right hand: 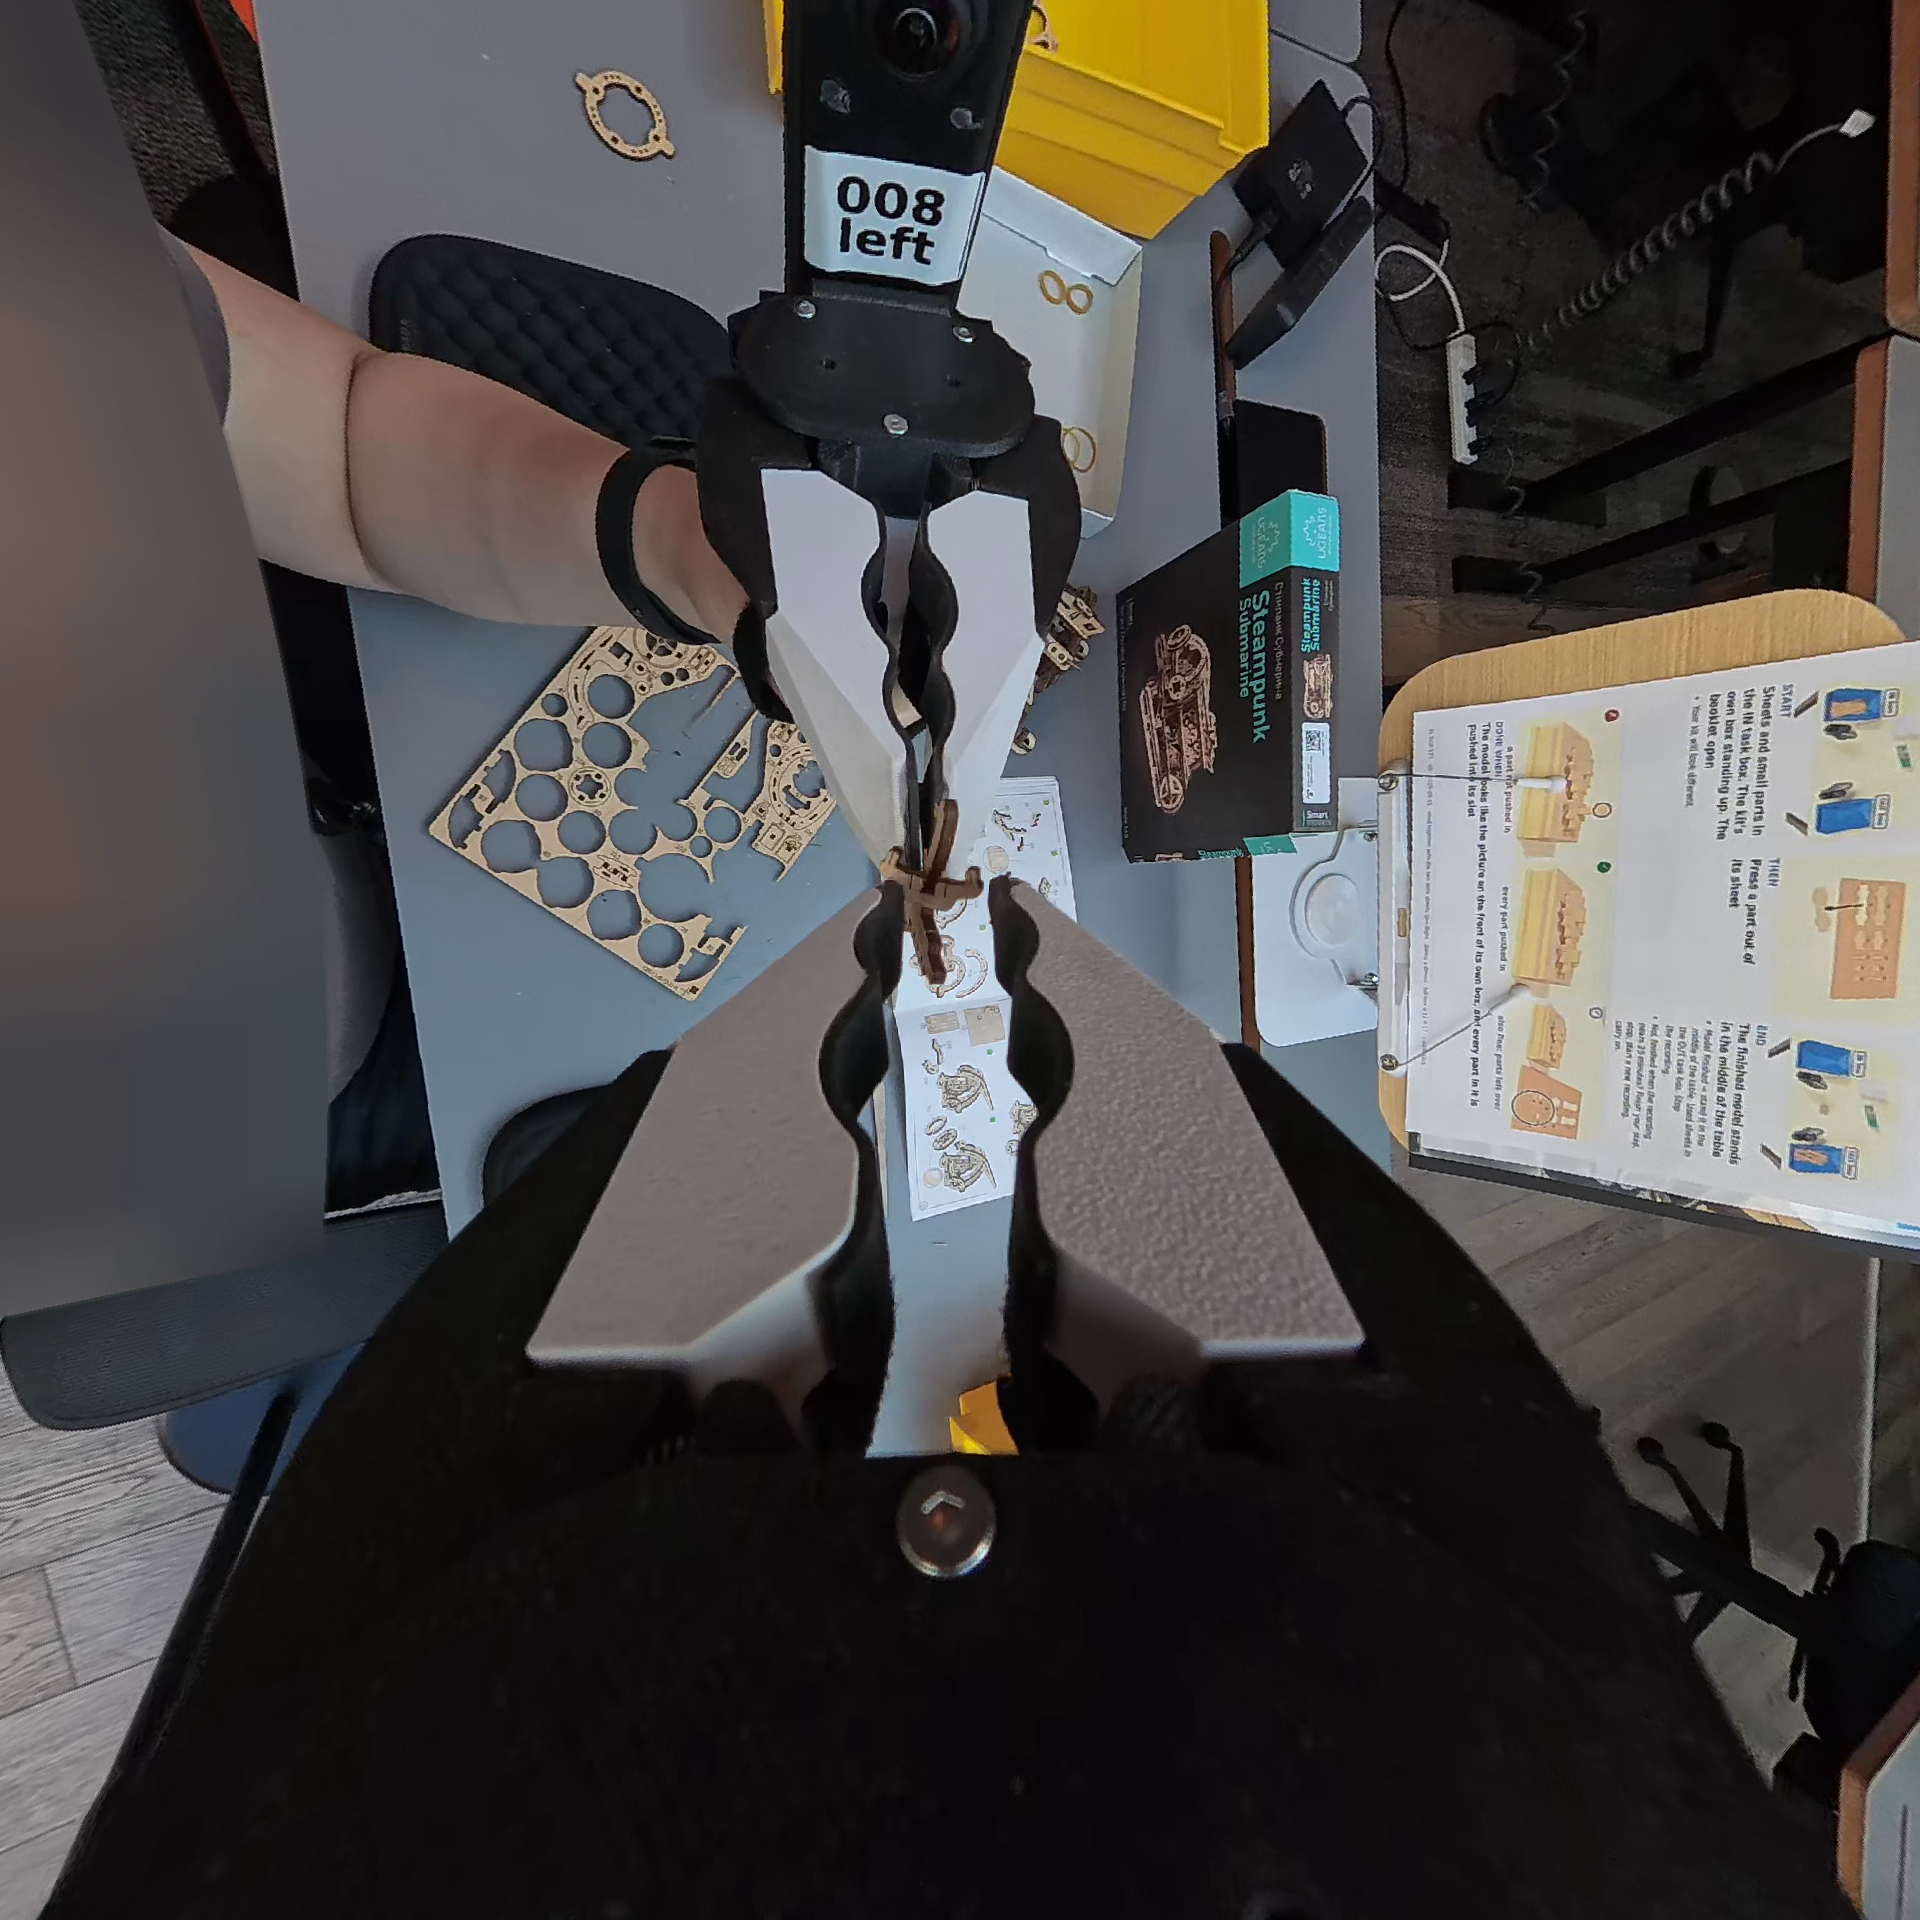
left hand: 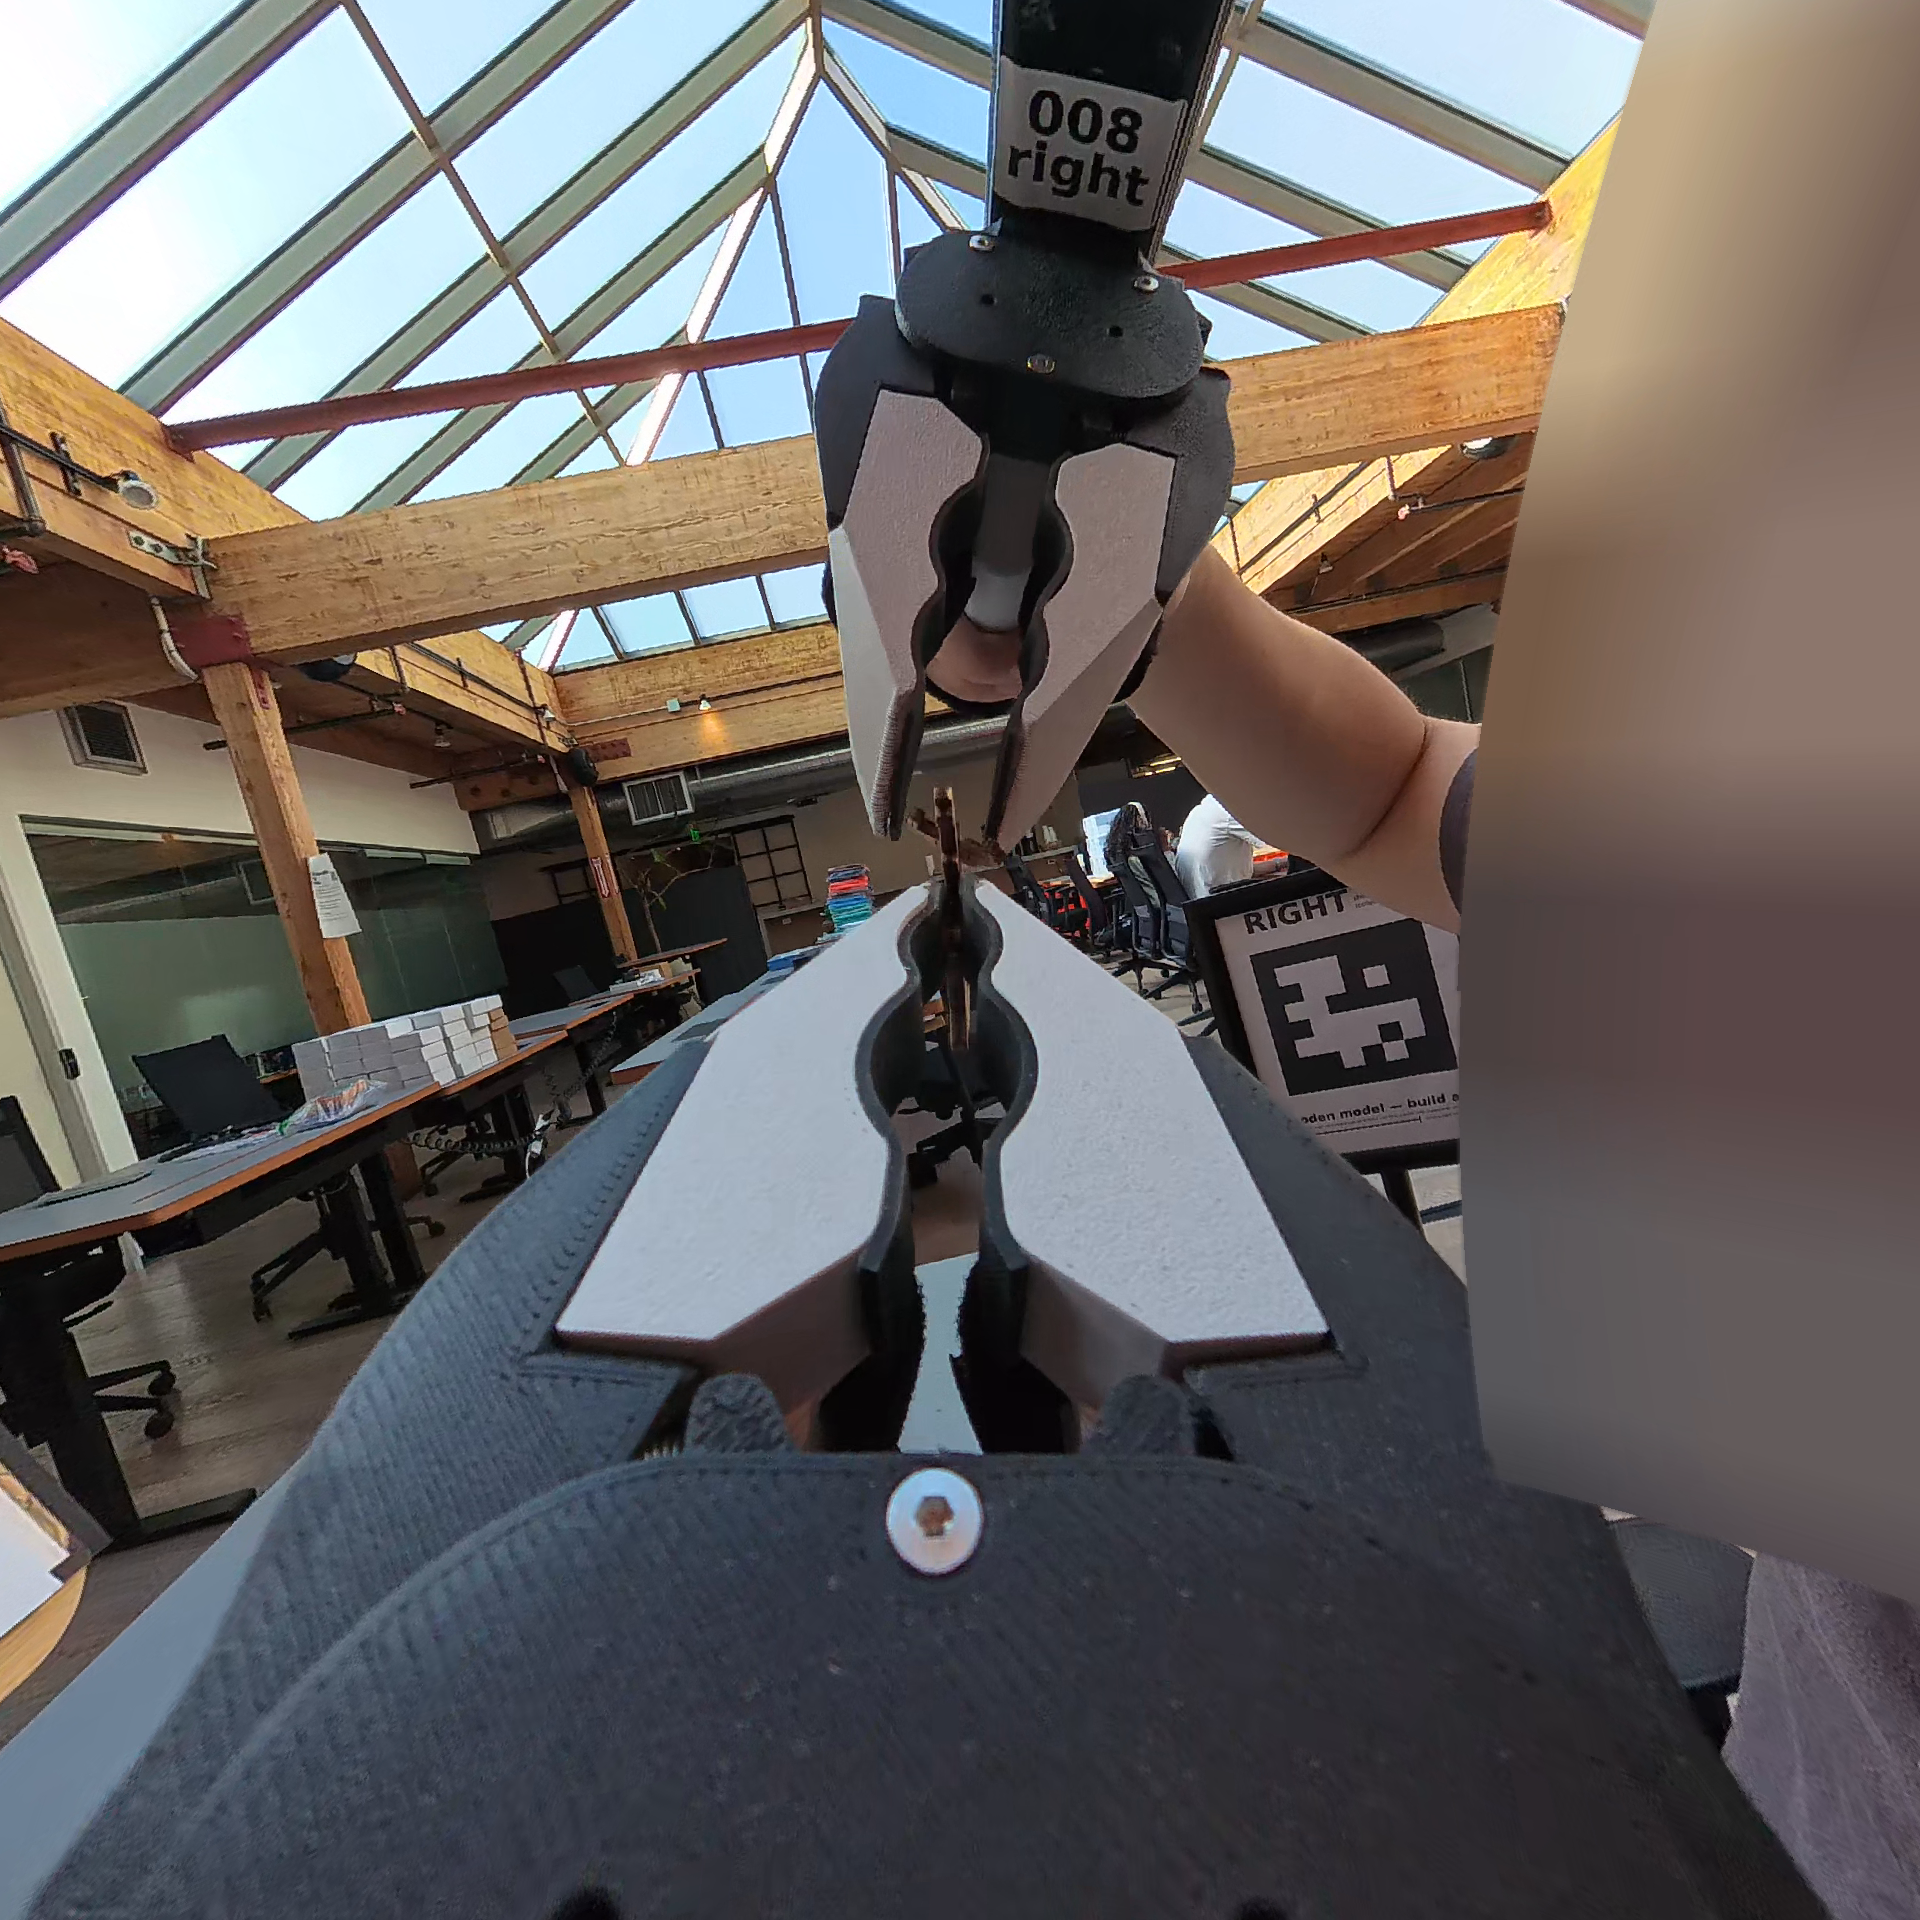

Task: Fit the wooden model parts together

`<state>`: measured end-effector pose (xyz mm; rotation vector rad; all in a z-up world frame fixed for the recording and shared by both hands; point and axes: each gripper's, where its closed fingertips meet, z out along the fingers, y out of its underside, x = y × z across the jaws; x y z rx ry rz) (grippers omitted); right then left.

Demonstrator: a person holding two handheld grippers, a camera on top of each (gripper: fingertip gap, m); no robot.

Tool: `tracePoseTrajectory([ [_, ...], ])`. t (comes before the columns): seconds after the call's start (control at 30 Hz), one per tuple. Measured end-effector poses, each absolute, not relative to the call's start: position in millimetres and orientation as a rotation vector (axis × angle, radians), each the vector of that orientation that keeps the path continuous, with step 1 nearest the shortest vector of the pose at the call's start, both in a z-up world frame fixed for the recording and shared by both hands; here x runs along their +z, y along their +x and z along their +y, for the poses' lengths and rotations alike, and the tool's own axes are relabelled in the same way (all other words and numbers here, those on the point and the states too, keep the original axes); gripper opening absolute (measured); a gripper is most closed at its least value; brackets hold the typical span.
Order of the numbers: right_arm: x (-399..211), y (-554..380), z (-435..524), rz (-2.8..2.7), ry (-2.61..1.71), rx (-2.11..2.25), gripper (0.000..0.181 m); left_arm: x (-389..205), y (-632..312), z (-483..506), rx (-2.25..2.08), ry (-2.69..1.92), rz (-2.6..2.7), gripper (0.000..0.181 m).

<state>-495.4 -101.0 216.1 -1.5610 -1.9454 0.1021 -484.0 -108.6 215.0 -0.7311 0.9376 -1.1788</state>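
Observation:
Both grippers meet tip to tip in the air above the grey table (right hand: 499, 987). My left gripper (left hand: 948, 896) is shut on a thin flat wooden part (left hand: 954, 966), seen edge-on between its fingers; in the right wrist view the left gripper (right hand: 923, 821) comes in from the top. My right gripper (right hand: 943, 896) has its jaws narrowly apart, closed on a small wooden cross part (right hand: 928, 896) that sits across the thin part (right hand: 940, 831). In the left wrist view the right gripper (left hand: 940, 826) comes down from above with the cross part (left hand: 961, 847) at its tips.
On the table lie a punched-out plywood sheet (right hand: 634, 800), a booklet (right hand: 966, 1101), a black kit box (right hand: 1226, 686), a white tray (right hand: 1070, 301) and a yellow bin (right hand: 1132, 114). A printed sheet on a stand (right hand: 1662, 935) is at the right. A person's forearm (right hand: 468, 499) reaches in from the left. The tips of both grippers are at nearly the same place.

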Motion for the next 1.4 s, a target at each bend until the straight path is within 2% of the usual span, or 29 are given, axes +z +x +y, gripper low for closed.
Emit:
tracePoseTrajectory([
  [1.4, 222, -506, -91, -1.886, -1.667, 0.196, 0.007, 222, -494, -99, -1.378, -0.652, 0.774, 0.000],
])
